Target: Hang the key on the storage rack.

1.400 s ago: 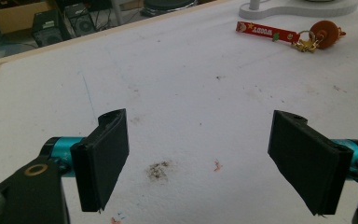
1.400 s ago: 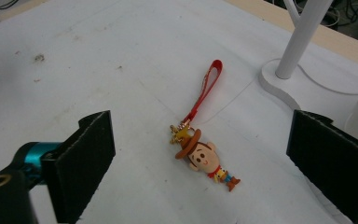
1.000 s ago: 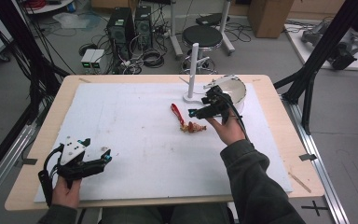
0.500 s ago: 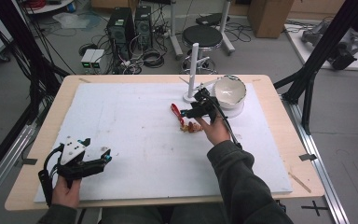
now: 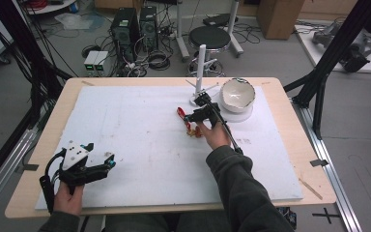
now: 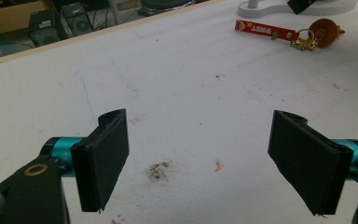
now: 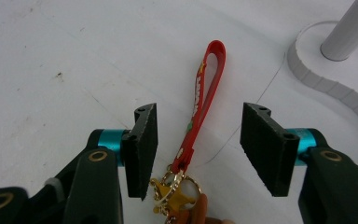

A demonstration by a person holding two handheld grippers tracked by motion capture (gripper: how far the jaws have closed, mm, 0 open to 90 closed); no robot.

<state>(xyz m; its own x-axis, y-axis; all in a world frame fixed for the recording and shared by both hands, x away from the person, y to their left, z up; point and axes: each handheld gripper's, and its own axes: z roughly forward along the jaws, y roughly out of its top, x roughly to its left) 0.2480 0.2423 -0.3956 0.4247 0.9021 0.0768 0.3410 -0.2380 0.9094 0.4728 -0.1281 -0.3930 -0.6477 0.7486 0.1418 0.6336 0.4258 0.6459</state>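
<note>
Right gripper view showed the right gripper (image 7: 198,154) hovering low over a red rubber keychain strap with gold metal rings and a brown charm (image 7: 200,112), its jaws part-way apart and just then closing — the strap lay between the 2 pads but neither pad pressed on it yet. The keychain rested flat on the white foam board (image 5: 140,140), near the middle and just beside the round white base of an upright white post (image 5: 200,63). A white bowl (image 5: 237,94) stood a little further right.

The likely trouble was a poor bite: the strap was thin and lay flush on the board, so the pads could close above it and slide off, or catch only the loose gold rings and let the strap swing. A shove too low might drag it toward the post base.

Its long axis ran away from the gripper, looped end farthest, ring end nearest the hand.

The left gripper (image 6: 205,163) stood wide and empty, well apart at the board's near-left corner.
</note>
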